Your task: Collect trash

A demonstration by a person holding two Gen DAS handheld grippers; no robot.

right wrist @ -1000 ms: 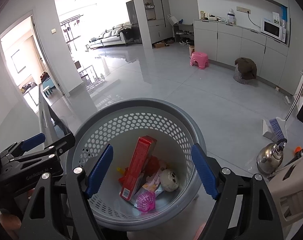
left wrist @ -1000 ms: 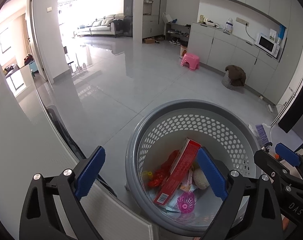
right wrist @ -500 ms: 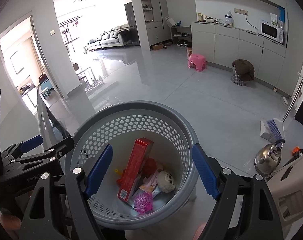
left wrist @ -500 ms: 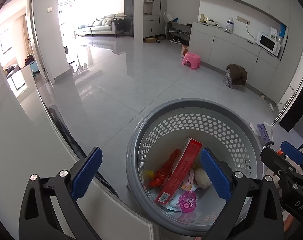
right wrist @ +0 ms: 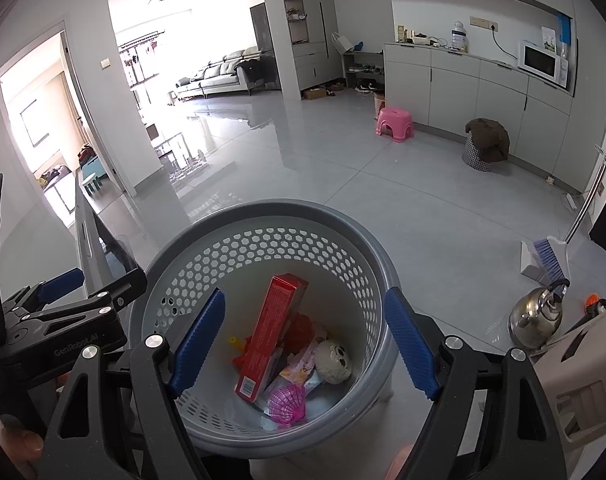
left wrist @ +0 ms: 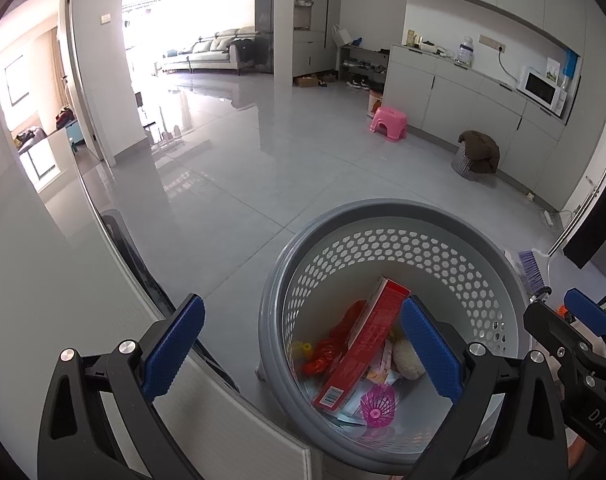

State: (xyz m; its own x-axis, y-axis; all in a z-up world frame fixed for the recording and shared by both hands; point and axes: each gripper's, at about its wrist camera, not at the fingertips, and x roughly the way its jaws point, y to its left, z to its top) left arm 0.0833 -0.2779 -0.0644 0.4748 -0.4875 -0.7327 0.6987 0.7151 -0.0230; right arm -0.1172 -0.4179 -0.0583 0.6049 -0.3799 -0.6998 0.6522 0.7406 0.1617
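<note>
A grey perforated basket stands on the floor below both grippers. Inside it lie a tall red box, red and yellow wrappers, a small white plush and a pink shuttlecock-like toy. My left gripper is open and empty above the basket's left rim. My right gripper is open and empty above the basket's opening. Each gripper shows at the edge of the other's view.
A white panel edge lies at the lower left. A steel kettle, a brush and dustpan and a beige stool stand at the right. A pink stool and a covered checked bin stand by the far cabinets.
Both grippers have risen and drawn back slightly; the basket sits a little lower in both views. The jaws stay open and empty.
</note>
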